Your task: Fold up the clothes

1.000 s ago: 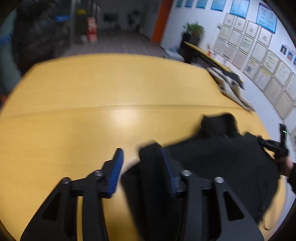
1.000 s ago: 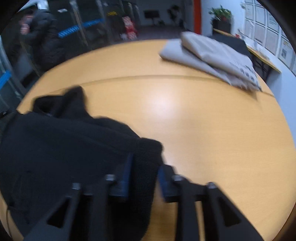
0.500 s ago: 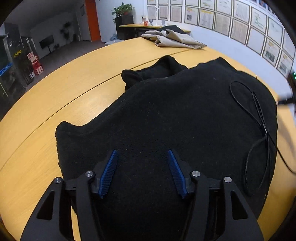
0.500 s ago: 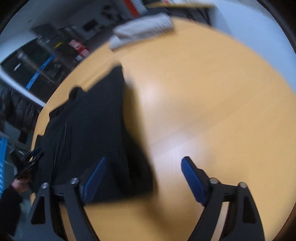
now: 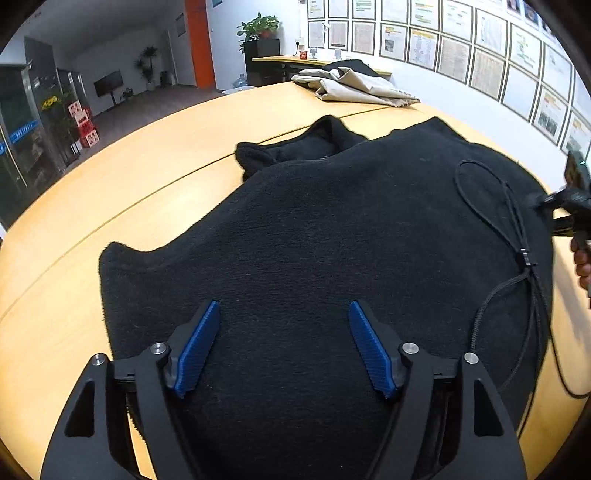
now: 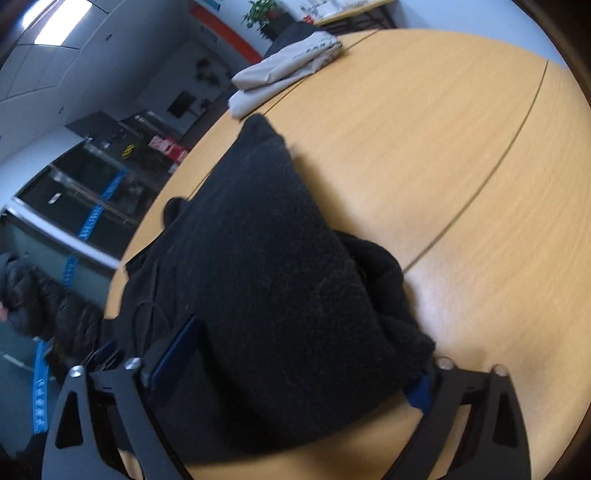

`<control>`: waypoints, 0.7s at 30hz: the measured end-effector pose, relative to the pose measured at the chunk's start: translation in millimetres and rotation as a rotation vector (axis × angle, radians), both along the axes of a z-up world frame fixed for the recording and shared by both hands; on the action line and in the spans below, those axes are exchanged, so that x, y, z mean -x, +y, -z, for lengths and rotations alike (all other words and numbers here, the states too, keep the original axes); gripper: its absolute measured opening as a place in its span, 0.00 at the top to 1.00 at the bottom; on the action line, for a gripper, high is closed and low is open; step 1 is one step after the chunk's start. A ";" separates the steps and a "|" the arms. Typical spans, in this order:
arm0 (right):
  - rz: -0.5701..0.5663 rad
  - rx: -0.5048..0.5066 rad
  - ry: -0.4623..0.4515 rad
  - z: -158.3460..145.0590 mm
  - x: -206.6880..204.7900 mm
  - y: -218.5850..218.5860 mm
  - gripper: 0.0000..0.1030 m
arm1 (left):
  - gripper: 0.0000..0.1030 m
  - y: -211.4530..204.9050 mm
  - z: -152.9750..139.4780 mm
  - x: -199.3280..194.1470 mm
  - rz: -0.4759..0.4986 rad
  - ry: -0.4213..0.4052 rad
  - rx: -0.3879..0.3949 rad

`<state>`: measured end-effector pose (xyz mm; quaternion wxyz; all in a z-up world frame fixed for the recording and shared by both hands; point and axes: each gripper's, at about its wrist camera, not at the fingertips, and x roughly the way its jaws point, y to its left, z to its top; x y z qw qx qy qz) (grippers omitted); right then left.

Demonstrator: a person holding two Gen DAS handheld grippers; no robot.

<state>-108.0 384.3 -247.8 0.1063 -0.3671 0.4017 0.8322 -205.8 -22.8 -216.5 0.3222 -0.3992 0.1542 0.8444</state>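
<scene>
A black fleece garment [image 5: 332,236] lies spread on the round wooden table [image 5: 122,192], with a thin black drawstring [image 5: 517,236] looped on its right side. My left gripper [image 5: 284,347] is open, its blue pads hovering over the near part of the garment. In the right wrist view the same garment [image 6: 266,280] lies between the wide-open fingers of my right gripper [image 6: 295,369]; its right pad [image 6: 417,393] is partly hidden by the cloth. The right gripper also shows at the right edge of the left wrist view [image 5: 569,206].
A folded beige garment [image 5: 354,86] sits at the table's far side, also seen in the right wrist view [image 6: 284,70]. A seam [image 6: 491,173] runs across the tabletop. A counter with a plant [image 5: 258,33] stands behind, by a wall of framed papers.
Both grippers let go of the black garment and opened wide. The garment went from held up to lying flat on the table. The right gripper swung round over the garment's edge.
</scene>
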 end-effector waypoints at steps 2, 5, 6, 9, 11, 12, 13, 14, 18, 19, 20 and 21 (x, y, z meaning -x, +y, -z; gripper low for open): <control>-0.004 -0.006 -0.018 2.1 4.2 1.6 0.53 | 0.28 1.7 -1.6 -2.5 -0.004 -0.010 -0.019; -0.013 -0.071 -0.029 -10.5 14.4 1.5 0.70 | 0.29 -1.6 -7.1 -5.5 -0.018 -0.026 -0.051; -0.014 -0.103 -0.026 -18.0 17.7 3.1 0.73 | 0.29 0.5 -8.7 -5.9 -0.020 -0.026 -0.057; -0.012 -0.183 -0.012 -42.6 26.9 16.6 0.76 | 0.29 5.3 -10.6 -12.1 0.000 -0.023 -0.047; -0.022 -0.257 0.001 -66.3 35.7 32.2 0.77 | 0.28 11.6 -7.9 -18.3 0.032 -0.023 -0.031; -0.027 -0.294 0.007 -78.2 40.1 40.1 0.77 | 0.28 15.5 -6.9 -20.7 0.043 -0.028 -0.034; -0.033 -0.328 0.015 -90.7 43.9 44.9 0.78 | 0.28 20.4 -6.7 -22.7 0.052 -0.040 -0.046; -0.044 -0.364 0.030 -105.8 47.8 46.7 0.78 | 0.28 27.0 -7.0 -25.3 0.066 -0.045 -0.059; -0.255 -0.511 0.154 -167.0 59.9 -9.1 0.78 | 0.29 56.9 -6.2 -32.4 0.110 -0.019 -0.074; -0.328 -0.525 0.184 -175.3 58.3 -31.0 0.78 | 0.29 64.4 -5.1 -33.2 0.119 -0.012 -0.073; -0.401 -0.537 0.214 -183.6 56.8 -52.9 0.78 | 0.29 70.3 -3.7 -33.0 0.124 -0.002 -0.070; -0.473 -0.550 0.244 -191.9 55.3 -74.7 0.78 | 0.29 73.3 -3.7 -32.3 0.128 0.009 -0.069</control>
